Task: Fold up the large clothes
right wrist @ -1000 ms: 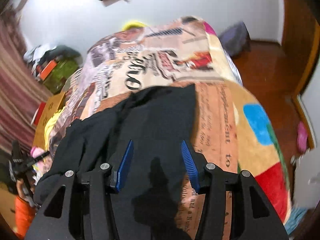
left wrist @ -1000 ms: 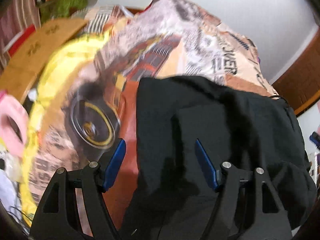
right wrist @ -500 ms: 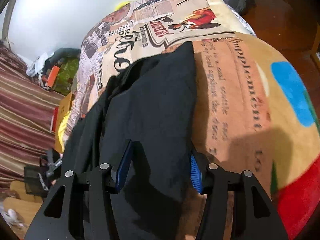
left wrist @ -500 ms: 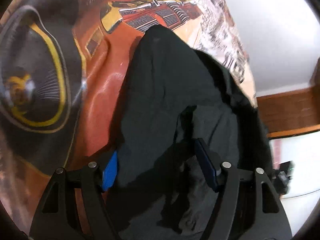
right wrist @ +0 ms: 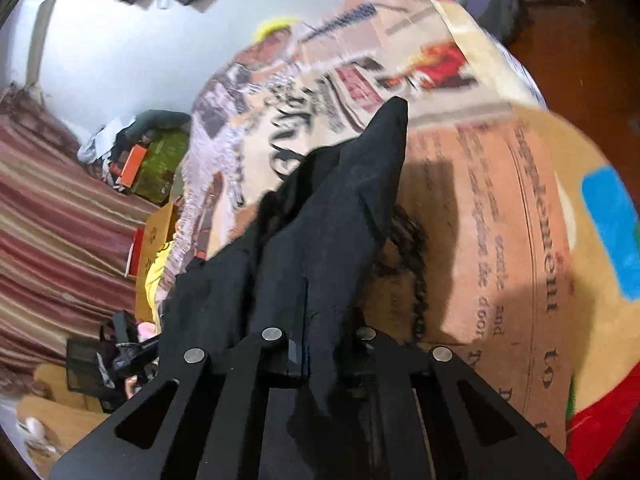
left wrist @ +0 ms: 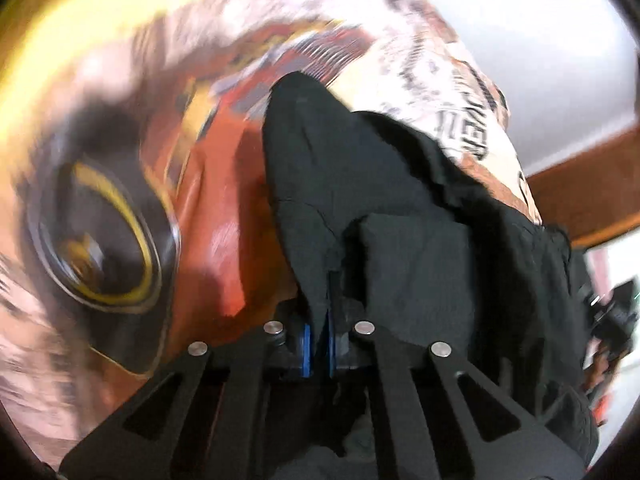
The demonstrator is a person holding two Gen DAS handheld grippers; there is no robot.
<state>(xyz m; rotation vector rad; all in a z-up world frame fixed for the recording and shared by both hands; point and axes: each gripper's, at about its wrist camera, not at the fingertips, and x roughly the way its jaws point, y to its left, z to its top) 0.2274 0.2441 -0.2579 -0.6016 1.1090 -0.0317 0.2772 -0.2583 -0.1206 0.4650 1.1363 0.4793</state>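
Black fabric fills the middle of both wrist views: a large dark garment point(left wrist: 400, 208) lies on a bed covered by a printed blanket point(left wrist: 440, 52), and each gripper has a fold of it between its fingers. In the left wrist view the left gripper point(left wrist: 318, 344) has its two blue pads point(left wrist: 306, 344) pressed nearly together, pinching a thin edge of the cloth that rises from between them toward 12 o'clock and ends in a peak; the rest of the garment spreads away toward 3 o'clock, bunched and creased, with a squarish folded panel just beside the gripper at 1 o'clock. At 9 o'clock on the blanket sits a dark round motif with a yellow ring point(left wrist: 100, 248), blurred. In the right wrist view the right gripper point(right wrist: 316, 344) is likewise closed on the garment point(right wrist: 340, 216); its pads are hidden by the cloth, which drapes over the fingers and also runs up to a pointed tip toward 12 o'clock, tented above the blanket point(right wrist: 500, 200). More of the garment trails off toward 8 o'clock. Beyond the bed at 9 o'clock hang red striped curtains point(right wrist: 60, 216), with a cardboard box point(right wrist: 154, 236) and a green box point(right wrist: 160, 168) near them. At 3 o'clock the blanket shows a blue patch point(right wrist: 612, 220) and printed lettering
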